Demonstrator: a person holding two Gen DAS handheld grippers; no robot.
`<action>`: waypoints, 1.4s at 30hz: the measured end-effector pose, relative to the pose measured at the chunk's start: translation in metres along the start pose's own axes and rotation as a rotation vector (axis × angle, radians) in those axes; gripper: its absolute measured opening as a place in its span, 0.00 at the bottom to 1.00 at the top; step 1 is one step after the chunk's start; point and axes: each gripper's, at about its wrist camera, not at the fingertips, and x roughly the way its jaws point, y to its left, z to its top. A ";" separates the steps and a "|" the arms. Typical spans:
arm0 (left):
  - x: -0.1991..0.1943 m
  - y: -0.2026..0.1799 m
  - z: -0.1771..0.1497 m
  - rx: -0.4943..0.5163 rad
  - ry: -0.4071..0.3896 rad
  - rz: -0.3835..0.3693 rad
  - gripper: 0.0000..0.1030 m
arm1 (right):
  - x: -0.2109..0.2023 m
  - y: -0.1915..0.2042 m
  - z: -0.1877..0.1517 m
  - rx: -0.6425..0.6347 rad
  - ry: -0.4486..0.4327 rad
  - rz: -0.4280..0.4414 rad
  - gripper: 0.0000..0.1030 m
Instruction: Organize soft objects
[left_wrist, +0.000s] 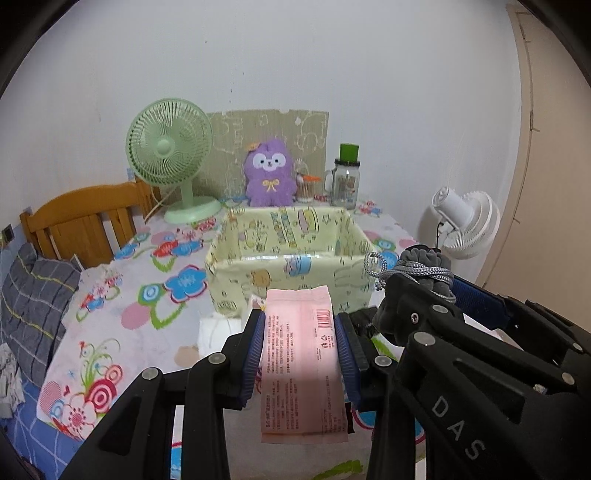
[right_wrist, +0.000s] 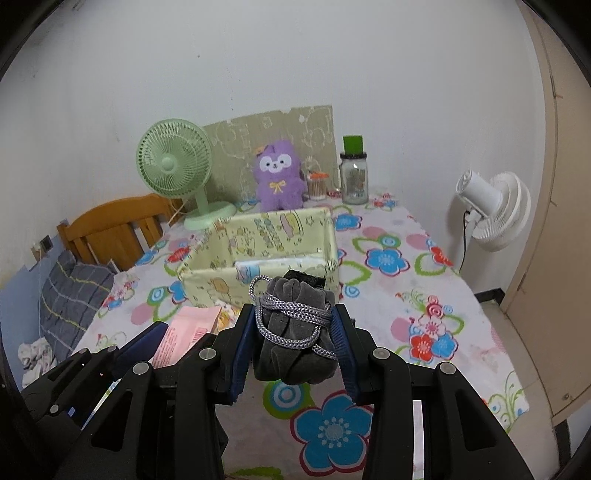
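Observation:
My left gripper (left_wrist: 300, 334) is shut on a pink soft packet (left_wrist: 303, 365) with a barcode, held above the table just in front of the pale yellow fabric box (left_wrist: 258, 269). My right gripper (right_wrist: 295, 332) is shut on a grey velvet drawstring pouch (right_wrist: 295, 347) wrapped in grey cord, also in front of the box (right_wrist: 214, 275). The pouch (left_wrist: 424, 264) and right gripper show at the right of the left wrist view. The pink packet (right_wrist: 184, 334) shows at the lower left of the right wrist view. A pale packet (right_wrist: 280, 264) lies inside the box.
A purple plush toy (left_wrist: 269, 177), a green desk fan (left_wrist: 173, 158), a glass jar with green lid (left_wrist: 345, 181) and a cotton-swab holder (right_wrist: 317, 186) stand behind the box. A white fan (right_wrist: 491, 210) stands off the table's right edge. A wooden headboard (left_wrist: 85, 221) is at the left.

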 end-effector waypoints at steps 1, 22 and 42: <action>-0.002 0.000 0.003 0.002 -0.003 -0.001 0.38 | -0.001 0.001 0.003 0.000 -0.002 0.001 0.43; -0.015 0.014 0.056 0.028 -0.081 -0.017 0.38 | -0.009 0.021 0.060 -0.019 -0.063 0.014 0.43; 0.050 0.027 0.096 0.028 -0.065 -0.016 0.38 | 0.065 0.019 0.099 -0.007 -0.053 0.059 0.43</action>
